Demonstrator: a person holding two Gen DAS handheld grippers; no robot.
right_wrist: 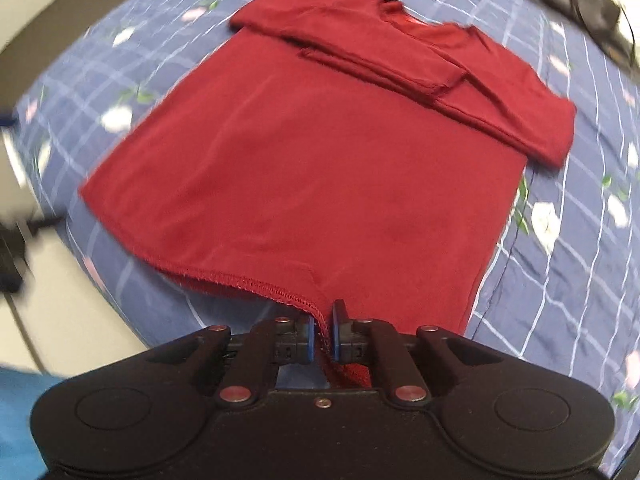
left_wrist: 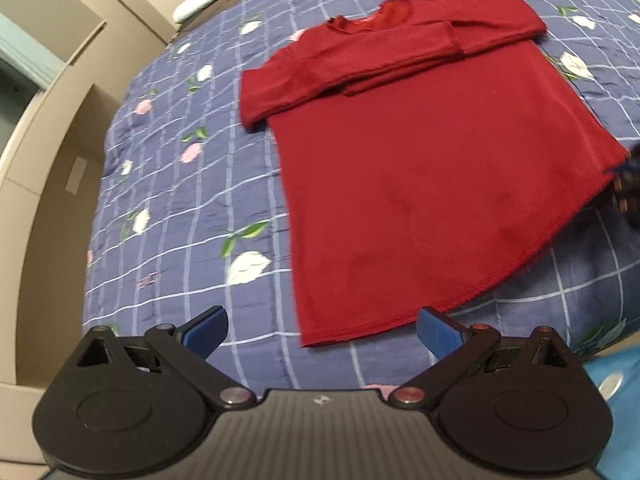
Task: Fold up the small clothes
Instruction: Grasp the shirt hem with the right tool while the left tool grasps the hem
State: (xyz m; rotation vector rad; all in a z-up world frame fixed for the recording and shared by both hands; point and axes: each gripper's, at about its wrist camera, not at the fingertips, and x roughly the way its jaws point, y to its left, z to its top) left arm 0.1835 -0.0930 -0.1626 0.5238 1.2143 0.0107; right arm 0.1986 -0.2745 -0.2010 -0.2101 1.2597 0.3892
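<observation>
Right gripper (right_wrist: 322, 330) is already pinching the red shirt's (right_wrist: 320, 152) hem, left gripper (left_wrist: 320, 332) spread wide just short of its near corner, shirt stretching away toward the collar.

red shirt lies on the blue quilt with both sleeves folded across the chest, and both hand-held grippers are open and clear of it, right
Not quite. Only the left hand-held gripper is open and clear of the red shirt. The right wrist view shows the right hand-held gripper shut on the shirt's bottom hem. The rest holds: the shirt lies on the blue quilt with both sleeves folded across the chest.
</observation>
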